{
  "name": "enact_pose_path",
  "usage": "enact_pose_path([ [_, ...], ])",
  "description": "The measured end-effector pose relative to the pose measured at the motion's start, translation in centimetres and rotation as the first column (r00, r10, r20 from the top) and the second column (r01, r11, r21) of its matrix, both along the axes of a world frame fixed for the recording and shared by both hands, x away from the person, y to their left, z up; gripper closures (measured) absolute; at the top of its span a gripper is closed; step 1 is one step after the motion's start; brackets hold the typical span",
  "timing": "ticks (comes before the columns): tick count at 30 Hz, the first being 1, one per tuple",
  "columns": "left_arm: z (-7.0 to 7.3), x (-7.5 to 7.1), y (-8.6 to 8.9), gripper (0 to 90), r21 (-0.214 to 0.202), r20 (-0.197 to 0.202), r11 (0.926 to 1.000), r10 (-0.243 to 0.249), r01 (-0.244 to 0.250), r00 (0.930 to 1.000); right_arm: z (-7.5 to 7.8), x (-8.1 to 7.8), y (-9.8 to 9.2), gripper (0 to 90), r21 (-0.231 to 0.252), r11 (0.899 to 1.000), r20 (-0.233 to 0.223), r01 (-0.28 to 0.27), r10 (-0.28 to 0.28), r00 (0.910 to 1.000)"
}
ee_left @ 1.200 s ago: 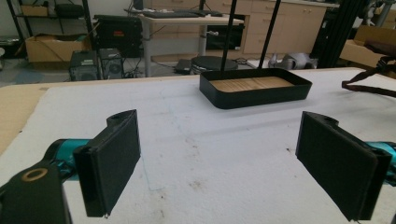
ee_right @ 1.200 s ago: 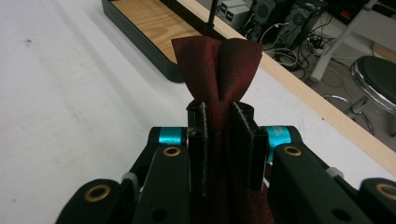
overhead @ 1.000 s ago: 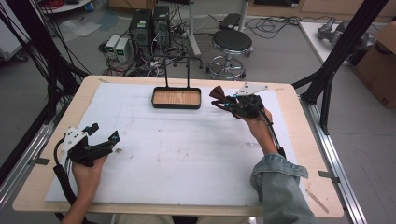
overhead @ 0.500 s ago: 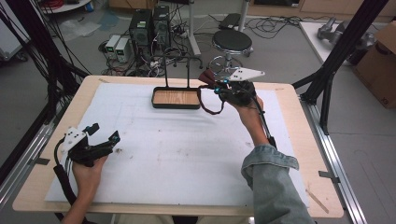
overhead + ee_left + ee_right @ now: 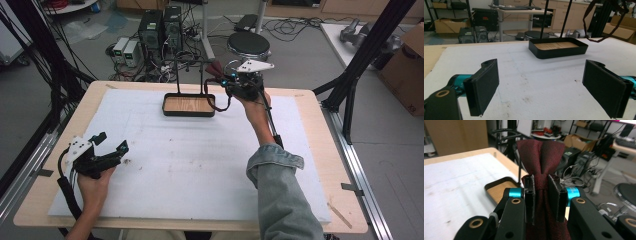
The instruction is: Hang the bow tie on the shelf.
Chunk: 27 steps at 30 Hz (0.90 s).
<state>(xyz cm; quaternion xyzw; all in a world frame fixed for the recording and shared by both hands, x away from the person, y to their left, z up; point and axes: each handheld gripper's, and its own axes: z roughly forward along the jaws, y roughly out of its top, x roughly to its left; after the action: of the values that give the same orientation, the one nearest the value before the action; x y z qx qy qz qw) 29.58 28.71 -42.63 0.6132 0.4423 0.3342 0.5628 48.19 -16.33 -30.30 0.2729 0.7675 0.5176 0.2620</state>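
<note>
My right gripper (image 5: 225,80) is shut on a dark red bow tie (image 5: 216,68), raised above the right end of a black tray (image 5: 189,114) with a wooden floor. In the right gripper view the pads pinch the bow tie (image 5: 540,155) at its knot, its wings fanning above my right gripper (image 5: 541,178), and the tray (image 5: 499,190) lies below. The tie's strap (image 5: 220,102) hangs in a loop beside the tray. A thin black rack (image 5: 190,61) rises from the tray. My left gripper (image 5: 112,141) rests open at the table's left; in its own view my left gripper (image 5: 540,85) faces the tray (image 5: 559,53).
A white mat (image 5: 200,175) covers most of the wooden table. Beyond the far edge stand a round stool (image 5: 248,45), computer towers (image 5: 160,27) and loose cables. Black frame legs (image 5: 360,65) rise at the right, near a cardboard box (image 5: 405,75).
My right gripper has carried the bow tie up and to the left, from beside the tray's right end to above it near the rack. The left gripper has stayed put.
</note>
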Motion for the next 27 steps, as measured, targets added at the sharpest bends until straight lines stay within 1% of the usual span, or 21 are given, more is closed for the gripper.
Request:
enact_pose_path([
  [1, 0.0, 0.0, 0.0, 14.1, -0.002, 0.001, 1.0000, 0.000, 0.000, 1.0000, -0.1, 0.5, 0.2, 76.8, 0.007, 1.000, -0.005, 0.009, -0.009, 0.9999],
  [3, 0.0, 0.0, 0.0, 14.1, -0.002, 0.001, 1.0000, 0.000, 0.000, 1.0000, -0.3, 0.8, 0.3, 76.8, 0.013, 1.000, -0.008, 0.008, -0.008, 0.9999],
  [8, -0.1, 0.1, -0.1, 14.1, -0.004, 0.000, 1.0000, -0.003, 0.003, 1.0000, -0.8, 1.3, 1.1, 76.8, 0.010, 1.000, -0.008, 0.015, -0.015, 0.9999],
  [11, -0.1, 0.1, -0.1, 14.2, -0.004, 0.000, 1.0000, -0.004, 0.004, 1.0000, -0.9, 1.7, 1.5, 76.8, 0.016, 1.000, -0.011, 0.017, -0.017, 0.9998],
  [13, -0.1, 0.1, -0.1, 14.2, -0.005, -0.002, 1.0000, -0.006, 0.006, 1.0000, -0.7, 1.9, 1.8, 76.8, 0.013, 1.000, -0.024, 0.023, -0.023, 0.9994],
  [14, -0.1, 0.1, -0.1, 14.2, -0.005, -0.002, 1.0000, -0.006, 0.006, 1.0000, -0.6, 2.1, 1.9, 76.8, 0.012, 1.000, -0.004, 0.021, -0.021, 0.9998],
  [15, -0.1, 0.1, -0.1, 14.2, -0.006, -0.002, 1.0000, -0.006, 0.006, 1.0000, -0.5, 2.2, 2.0, 76.8, 0.020, 1.000, 0.006, 0.022, -0.022, 0.9997],
  [17, -0.1, 0.1, 0.0, 14.2, -0.005, -0.002, 1.0000, -0.007, 0.007, 1.0000, -0.5, 2.3, 2.0, 76.8, 0.025, 0.999, -0.005, 0.036, -0.036, 0.9993],
  [19, -0.1, 0.1, 0.0, 14.2, -0.006, -0.002, 1.0000, -0.007, 0.007, 1.0000, -0.6, 2.5, 1.9, 76.8, 0.019, 0.999, -0.001, 0.037, -0.037, 0.9993],
  [22, -0.1, 0.1, -0.1, 14.2, -0.009, -0.002, 0.9999, -0.008, 0.008, 1.0000, -0.8, 2.8, 1.5, 76.7, 0.034, 0.997, -0.008, 0.069, -0.069, 0.9976],
  [27, -0.1, 0.1, -0.2, 14.2, -0.012, -0.001, 0.9999, -0.009, 0.009, 1.0000, -1.1, 3.4, 1.0, 76.7, 0.043, 0.994, -0.009, 0.100, -0.100, 0.9950],
])
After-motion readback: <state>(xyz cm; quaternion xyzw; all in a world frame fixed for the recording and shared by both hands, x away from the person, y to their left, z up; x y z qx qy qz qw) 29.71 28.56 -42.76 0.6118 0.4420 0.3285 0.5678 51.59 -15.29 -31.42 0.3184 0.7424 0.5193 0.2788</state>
